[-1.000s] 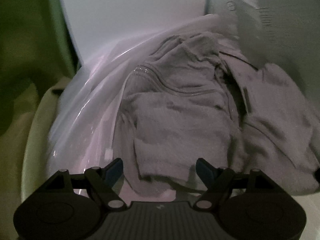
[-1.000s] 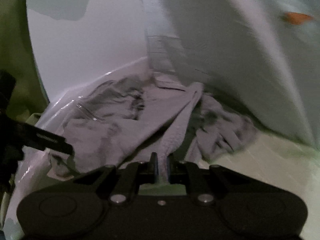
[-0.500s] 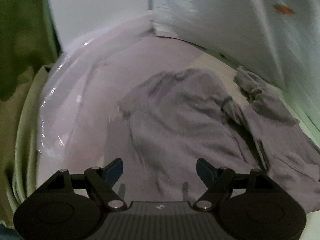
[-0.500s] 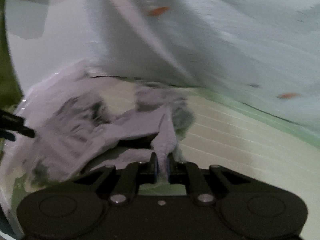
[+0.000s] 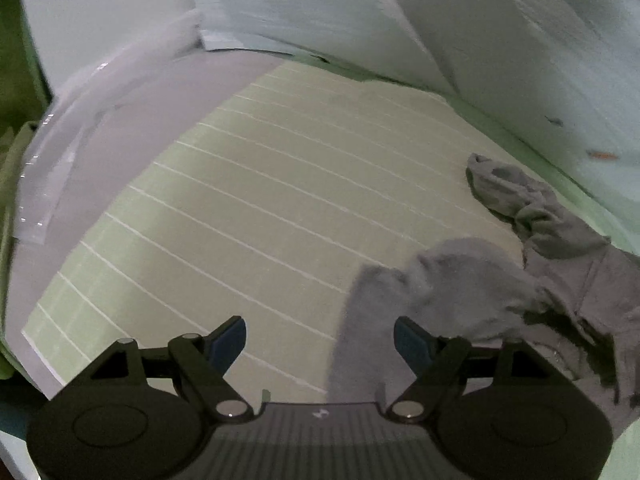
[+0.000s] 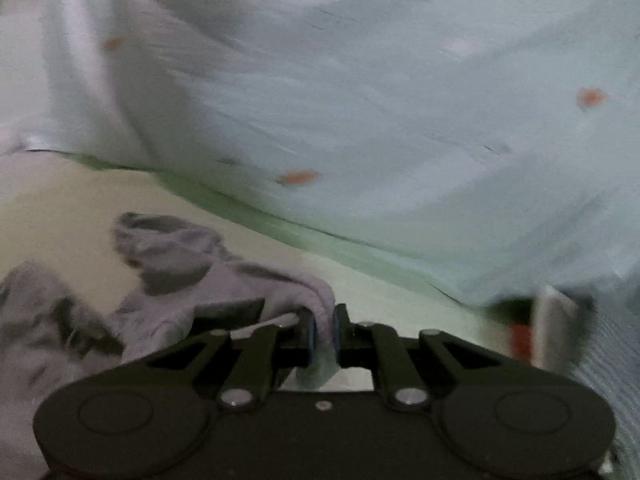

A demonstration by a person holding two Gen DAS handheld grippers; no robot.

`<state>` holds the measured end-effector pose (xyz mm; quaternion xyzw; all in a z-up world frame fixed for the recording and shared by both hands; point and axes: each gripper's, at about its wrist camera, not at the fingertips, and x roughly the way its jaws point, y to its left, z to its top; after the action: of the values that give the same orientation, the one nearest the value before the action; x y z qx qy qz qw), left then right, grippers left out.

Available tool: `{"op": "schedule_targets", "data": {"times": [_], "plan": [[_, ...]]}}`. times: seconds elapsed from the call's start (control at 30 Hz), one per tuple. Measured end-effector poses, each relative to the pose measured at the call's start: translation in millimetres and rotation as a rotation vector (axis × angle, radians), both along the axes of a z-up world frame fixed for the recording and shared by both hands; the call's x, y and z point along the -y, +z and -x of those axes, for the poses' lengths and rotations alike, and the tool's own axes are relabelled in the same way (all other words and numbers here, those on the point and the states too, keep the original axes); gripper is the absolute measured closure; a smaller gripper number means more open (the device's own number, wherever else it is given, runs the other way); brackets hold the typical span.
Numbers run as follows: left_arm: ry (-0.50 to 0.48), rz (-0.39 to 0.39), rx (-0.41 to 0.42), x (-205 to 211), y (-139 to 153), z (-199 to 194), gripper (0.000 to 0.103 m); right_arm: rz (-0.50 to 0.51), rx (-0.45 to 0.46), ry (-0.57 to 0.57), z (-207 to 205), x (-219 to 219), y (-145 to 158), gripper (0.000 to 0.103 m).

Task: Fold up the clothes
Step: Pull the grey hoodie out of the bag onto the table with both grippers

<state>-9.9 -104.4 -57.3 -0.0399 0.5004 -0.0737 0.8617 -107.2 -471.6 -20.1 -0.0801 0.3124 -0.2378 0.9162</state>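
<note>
A crumpled grey garment (image 5: 500, 280) lies at the right of a pale green striped mat (image 5: 248, 208). My left gripper (image 5: 320, 340) is open and empty, hovering over the mat just left of the garment's near edge. My right gripper (image 6: 323, 330) is shut on a fold of the same grey garment (image 6: 188, 264), which trails off to the left from its fingertips. The right wrist view is blurred.
A pale blue-white wall (image 5: 480, 32) with orange specks (image 6: 298, 177) rises along the far side of the mat. Shiny clear plastic sheeting (image 5: 60, 152) lies at the left. Green fabric (image 5: 12, 152) sits beyond the left edge. A red and white object (image 6: 548, 332) is blurred at the right.
The right gripper has dragged the garment to the right across the mat. The left wrist view has swung so the garment moved from the centre to the right, baring the striped mat.
</note>
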Motion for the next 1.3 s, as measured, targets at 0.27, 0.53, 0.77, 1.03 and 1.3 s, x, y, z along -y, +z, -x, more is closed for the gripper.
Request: {"op": "schedule_targets", "data": {"times": [0.27, 0.53, 0.77, 1.03, 1.3], "plan": [[-0.054, 0.054, -0.075, 28, -16, 11, 0.021, -0.249, 0.052, -0.193, 63, 17, -36, 0.041], [-0.065, 0.027, -0.088, 53, -24, 9, 0.021, -0.416, 0.022, -0.155, 64, 19, -74, 0.041], [-0.12, 0.01, -0.079, 93, -24, -1, 0.021, -0.495, -0.009, -0.115, 44, 44, -93, 0.078], [-0.285, -0.033, 0.003, 168, -13, -19, 0.021, -0.148, 0.131, -0.376, 84, 140, -18, 0.1], [-0.586, -0.071, 0.006, 288, -31, -28, 0.024, -0.094, 0.077, -0.631, 139, 223, -20, 0.1]]}}
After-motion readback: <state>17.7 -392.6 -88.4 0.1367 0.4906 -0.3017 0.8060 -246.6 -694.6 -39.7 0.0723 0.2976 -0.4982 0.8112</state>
